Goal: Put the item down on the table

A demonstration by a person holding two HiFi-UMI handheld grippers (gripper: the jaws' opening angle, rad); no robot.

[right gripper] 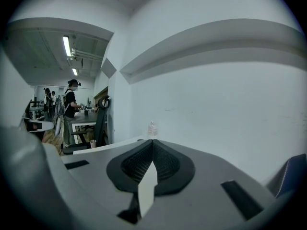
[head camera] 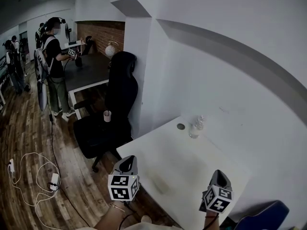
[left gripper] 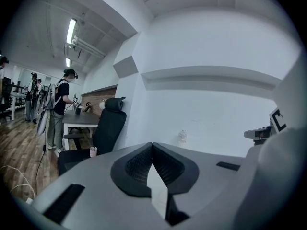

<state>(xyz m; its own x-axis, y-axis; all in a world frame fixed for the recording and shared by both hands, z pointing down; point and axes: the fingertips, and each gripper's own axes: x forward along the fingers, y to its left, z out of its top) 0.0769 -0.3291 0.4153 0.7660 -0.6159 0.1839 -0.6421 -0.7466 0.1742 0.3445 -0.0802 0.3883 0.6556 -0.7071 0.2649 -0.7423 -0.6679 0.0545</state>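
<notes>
A clear plastic bottle [head camera: 195,127] stands upright on the white table [head camera: 163,166], near the wall, with a small round cap [head camera: 180,126] lying just left of it. My left gripper [head camera: 127,159] hovers at the table's near left corner, jaws shut with nothing between them. My right gripper [head camera: 218,173] is over the table's near right part, also shut and holding nothing. Both are well short of the bottle. In the left gripper view the bottle [left gripper: 182,136] shows beyond the closed tips [left gripper: 152,144]. In the right gripper view the bottle [right gripper: 152,129] stands straight ahead above the closed tips [right gripper: 152,141].
A black office chair [head camera: 120,95] with a pink cup [head camera: 107,116] on its seat stands left of the table. A person [head camera: 55,56] works at a dark desk [head camera: 88,71] farther back. Cables [head camera: 33,176] lie on the wooden floor. A blue chair [head camera: 268,217] is at lower right.
</notes>
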